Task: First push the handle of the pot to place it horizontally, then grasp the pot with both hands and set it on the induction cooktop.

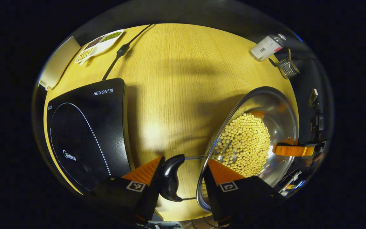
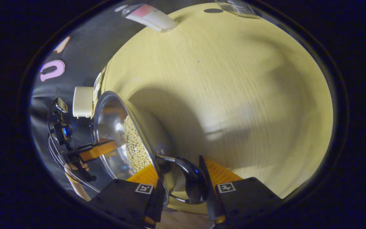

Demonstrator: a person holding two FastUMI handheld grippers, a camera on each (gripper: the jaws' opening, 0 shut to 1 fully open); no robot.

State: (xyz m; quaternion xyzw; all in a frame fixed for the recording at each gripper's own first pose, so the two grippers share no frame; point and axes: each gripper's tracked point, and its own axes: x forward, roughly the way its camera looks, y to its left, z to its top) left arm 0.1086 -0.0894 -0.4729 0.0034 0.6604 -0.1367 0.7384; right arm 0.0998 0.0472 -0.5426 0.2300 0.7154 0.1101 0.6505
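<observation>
Both grippers [image 1: 184, 173] [image 2: 178, 178] astride pot [image 1: 259, 140] handles [image 1: 171, 178].

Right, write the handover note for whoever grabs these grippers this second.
Left hand-held gripper: straddles one black side handle and the rim of the pot; can't tell whether it is clamping.
Right hand-held gripper: same at the opposite handle; clamping also unclear.
Pot, holding soybeans, sits beside the induction cooktop, not on it.
Done: both grippers are at the handles.
To do: confirm both grips, lift, set the pot on the cooktop.
</observation>
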